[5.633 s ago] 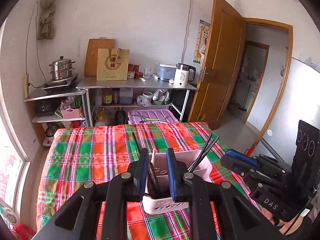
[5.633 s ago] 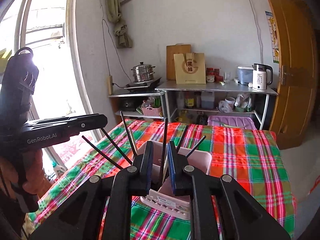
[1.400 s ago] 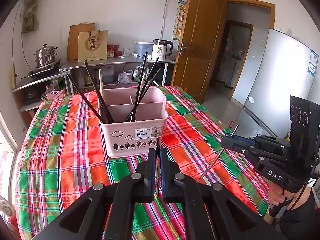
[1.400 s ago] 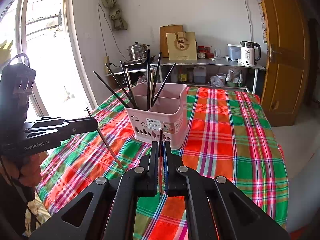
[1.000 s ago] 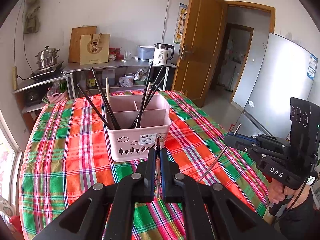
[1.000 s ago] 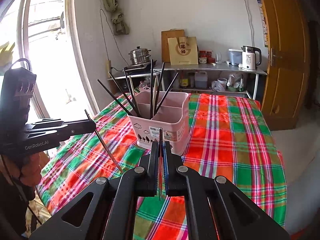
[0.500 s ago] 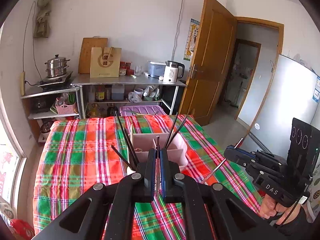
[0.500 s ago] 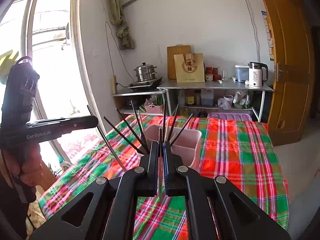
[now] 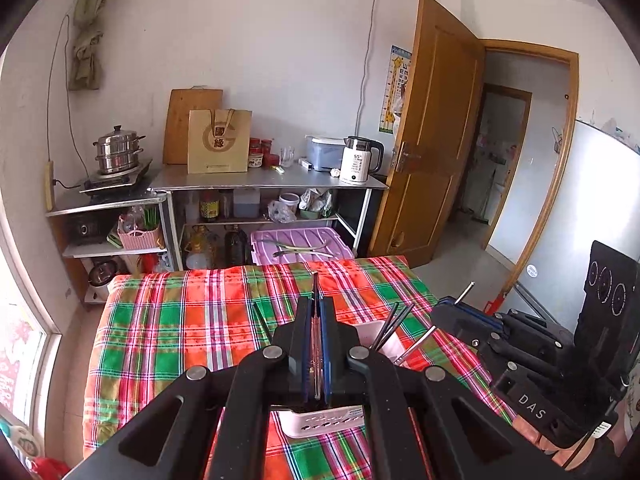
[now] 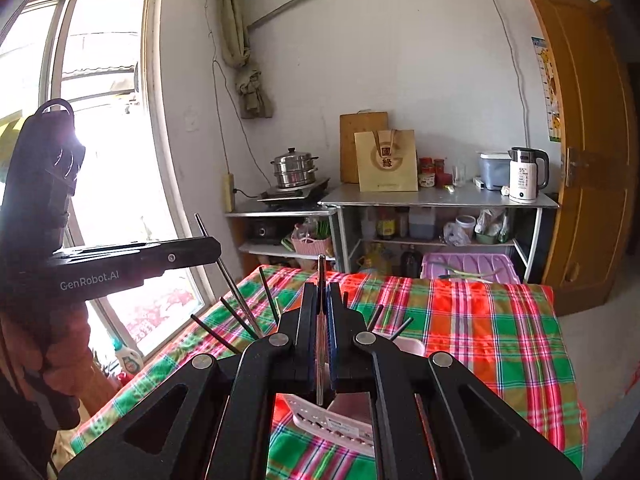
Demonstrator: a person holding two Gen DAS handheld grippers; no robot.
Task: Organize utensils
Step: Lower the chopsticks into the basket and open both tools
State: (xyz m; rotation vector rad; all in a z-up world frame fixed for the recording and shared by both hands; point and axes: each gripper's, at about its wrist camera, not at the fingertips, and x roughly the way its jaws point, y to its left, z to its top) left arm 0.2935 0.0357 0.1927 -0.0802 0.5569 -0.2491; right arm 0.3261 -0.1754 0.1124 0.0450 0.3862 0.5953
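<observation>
The left gripper (image 9: 316, 344) is seen at lower centre of its own view with its jaws drawn almost together on a thin metal chopstick (image 9: 315, 292), whose tip rises above the fingertips. In the right wrist view the right gripper (image 10: 321, 340) is likewise nearly closed on a second metal chopstick (image 10: 320, 280), held upright between the blue pads.

Compared with a second earlier, when the pink utensil basket (image 9: 320, 424) stood well ahead of both grippers at mid-frame, it is now found directly beneath them, low in the frame and largely hidden by the fingers. Only its perforated white rim (image 10: 336, 424) and the dark chopsticks (image 10: 232, 320) already standing in it can be made out. Both grippers have thus been raised and carried over the basket, which sits on the plaid tablecloth (image 9: 180, 320).

It is judged that the carry is finished and that lowering and release remain. Which compartment lies under each tip cannot be told.
</observation>
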